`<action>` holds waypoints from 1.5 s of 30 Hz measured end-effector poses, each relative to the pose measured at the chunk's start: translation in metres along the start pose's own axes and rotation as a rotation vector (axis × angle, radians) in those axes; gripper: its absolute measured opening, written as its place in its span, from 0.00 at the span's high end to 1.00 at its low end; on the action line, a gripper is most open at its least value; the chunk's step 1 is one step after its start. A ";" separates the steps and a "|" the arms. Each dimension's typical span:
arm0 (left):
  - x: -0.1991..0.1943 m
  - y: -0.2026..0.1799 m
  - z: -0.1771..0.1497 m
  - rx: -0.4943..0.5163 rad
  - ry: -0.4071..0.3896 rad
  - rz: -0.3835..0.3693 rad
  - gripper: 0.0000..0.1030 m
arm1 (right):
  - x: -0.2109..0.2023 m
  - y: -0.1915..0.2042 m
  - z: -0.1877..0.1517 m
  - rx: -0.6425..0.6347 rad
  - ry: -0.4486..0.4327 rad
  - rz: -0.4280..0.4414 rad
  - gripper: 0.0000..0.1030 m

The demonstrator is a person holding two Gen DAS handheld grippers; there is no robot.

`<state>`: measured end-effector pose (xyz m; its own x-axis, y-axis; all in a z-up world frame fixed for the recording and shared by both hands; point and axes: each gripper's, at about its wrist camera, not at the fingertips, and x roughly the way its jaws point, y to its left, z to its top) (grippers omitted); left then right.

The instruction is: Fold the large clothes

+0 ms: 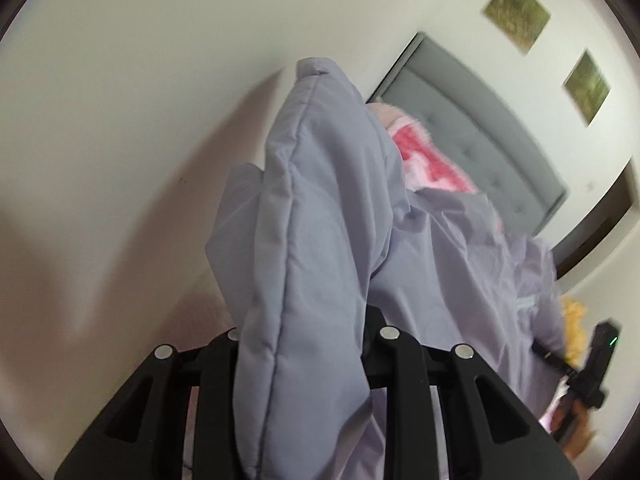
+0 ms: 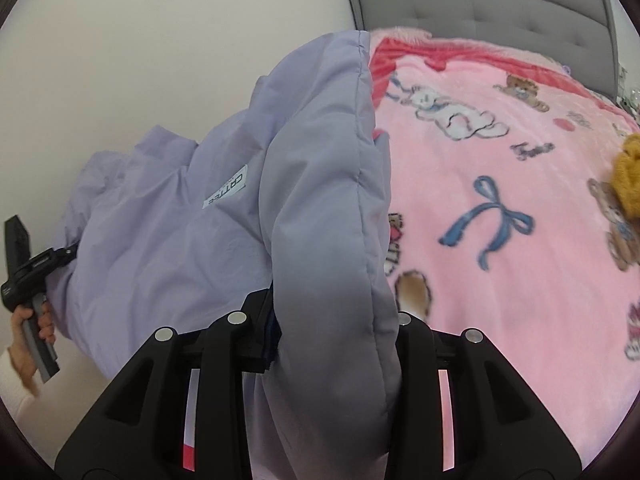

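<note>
A large lilac padded jacket (image 1: 320,208) hangs in the air between my two grippers, above a bed. My left gripper (image 1: 308,336) is shut on one thick seamed edge of it, which stands up between the jaws and hides the fingertips. My right gripper (image 2: 332,320) is shut on another padded edge of the same jacket (image 2: 168,248); a white label (image 2: 226,192) shows on its lining. Each view shows the other gripper far off at the jacket's opposite end: the right gripper (image 1: 588,376) and the left gripper (image 2: 28,280), both held by a hand.
A pink blanket (image 2: 500,184) with bears and bows covers the bed under the jacket. A grey tufted headboard (image 2: 480,4) stands at the far end. A yellow plush item (image 2: 628,176) lies at the right edge. White walls with two pictures (image 1: 516,14) surround the bed.
</note>
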<state>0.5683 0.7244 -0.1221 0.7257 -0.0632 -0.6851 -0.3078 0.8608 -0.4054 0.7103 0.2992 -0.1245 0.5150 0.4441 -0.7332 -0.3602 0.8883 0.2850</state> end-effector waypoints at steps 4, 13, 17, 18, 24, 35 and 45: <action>0.065 0.010 -0.018 0.036 0.068 0.122 0.73 | 0.075 -0.010 -0.007 -0.049 0.107 -0.093 0.69; 0.138 0.031 -0.047 0.116 0.165 0.275 0.53 | 0.133 -0.023 -0.020 -0.147 0.217 -0.195 0.52; 0.130 0.035 -0.042 0.098 0.130 0.344 0.11 | 0.126 -0.035 -0.017 -0.051 0.206 -0.263 0.13; 0.122 0.030 -0.044 0.101 0.108 0.425 0.05 | 0.123 -0.037 -0.015 -0.051 0.197 -0.258 0.12; 0.069 0.005 -0.053 0.272 -0.032 0.441 0.05 | 0.077 -0.022 -0.019 -0.100 0.080 -0.282 0.08; -0.082 -0.080 -0.066 0.281 -0.131 0.380 0.05 | -0.075 0.053 -0.037 -0.051 -0.067 -0.222 0.08; -0.222 -0.178 -0.093 0.287 -0.196 0.335 0.05 | -0.218 0.142 -0.070 -0.254 -0.137 -0.143 0.08</action>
<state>0.4041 0.5385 0.0459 0.7263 0.3138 -0.6116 -0.3823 0.9238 0.0200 0.4926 0.3202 0.0319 0.6681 0.3441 -0.6597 -0.4508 0.8926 0.0090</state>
